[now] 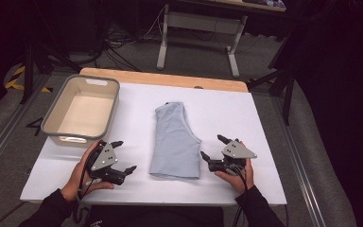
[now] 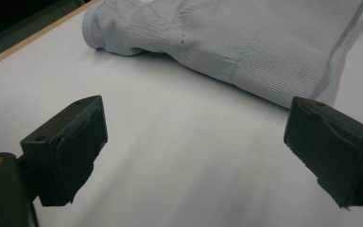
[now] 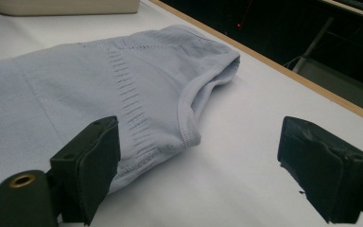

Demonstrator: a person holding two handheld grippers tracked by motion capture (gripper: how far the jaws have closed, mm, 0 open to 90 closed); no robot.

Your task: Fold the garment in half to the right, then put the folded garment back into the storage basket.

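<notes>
Left gripper and right gripper both gape wide with nothing in them, flanking the folded pale-blue garment, which lies flat between them just beyond each set of tips (beige bin ahead of the left gripper). Judged risk: pinching 1 layer instead of the stack would spill the fold. Garment type unclear; its underside layers are hidden.
</notes>
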